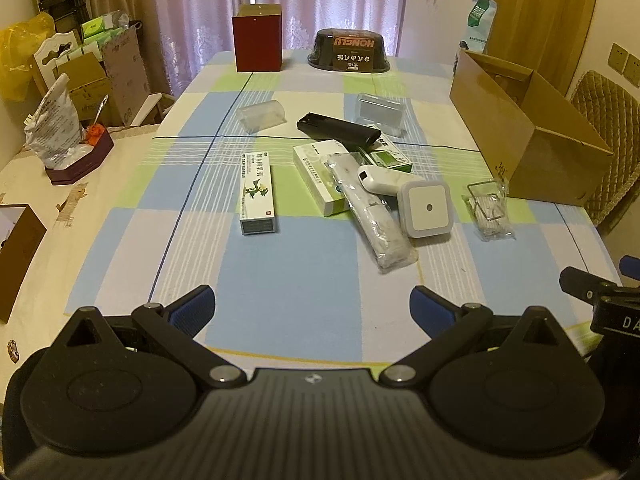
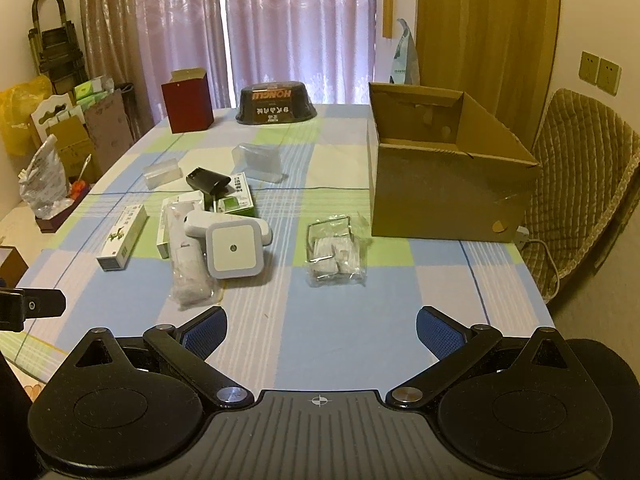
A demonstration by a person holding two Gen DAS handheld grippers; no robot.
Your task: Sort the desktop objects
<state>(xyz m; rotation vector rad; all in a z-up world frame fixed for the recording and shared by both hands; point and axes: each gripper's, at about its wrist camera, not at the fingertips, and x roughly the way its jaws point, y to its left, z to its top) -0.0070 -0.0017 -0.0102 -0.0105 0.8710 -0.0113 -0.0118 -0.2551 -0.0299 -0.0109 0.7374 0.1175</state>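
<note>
Left wrist view shows your pile of small things in the middle of the checked tablecloth. Some hide under others: a black case lies on top of green and white boxes, and a soft crinkly clear bag partly covers one flat white box. A smooth square white night light leans on a rounded white gadget. 1 long thin box lies alone to the left. The words on the boxes are too small to read. A clear bag with bent wire sits near the brown cardboard box, which is open on top; you cannot see its floor. Your left gripper is spread wide over the cloth, holding nothing. Your right gripper is spread wide too, with bumpy blue pads.
</note>
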